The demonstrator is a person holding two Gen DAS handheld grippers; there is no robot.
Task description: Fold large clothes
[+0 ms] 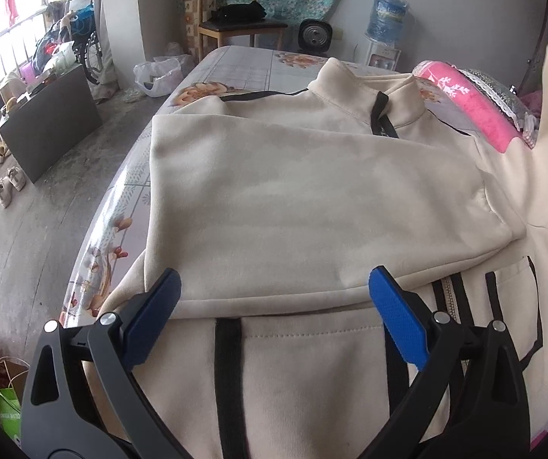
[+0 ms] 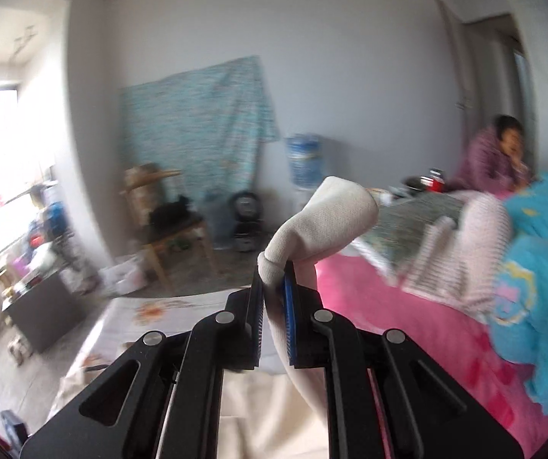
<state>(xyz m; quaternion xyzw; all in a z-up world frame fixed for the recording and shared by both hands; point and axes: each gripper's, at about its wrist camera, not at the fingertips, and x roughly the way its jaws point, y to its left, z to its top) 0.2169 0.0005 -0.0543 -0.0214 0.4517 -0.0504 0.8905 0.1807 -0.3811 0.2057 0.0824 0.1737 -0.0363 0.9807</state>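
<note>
- The cream jacket [image 1: 312, 191] lay flat on the floral-covered table [image 1: 243, 61], spread ahead of and under the left tongs [image 1: 274, 302], one sleeve already folded across its chest
- The left tongs hung wide and empty just above the hem, likely ready to steady it
- The right tongs [image 2: 274, 290] were clamped narrow on the other sleeve's cuff [image 2: 323, 222], raised clear of the table, probably to carry it across
</note>
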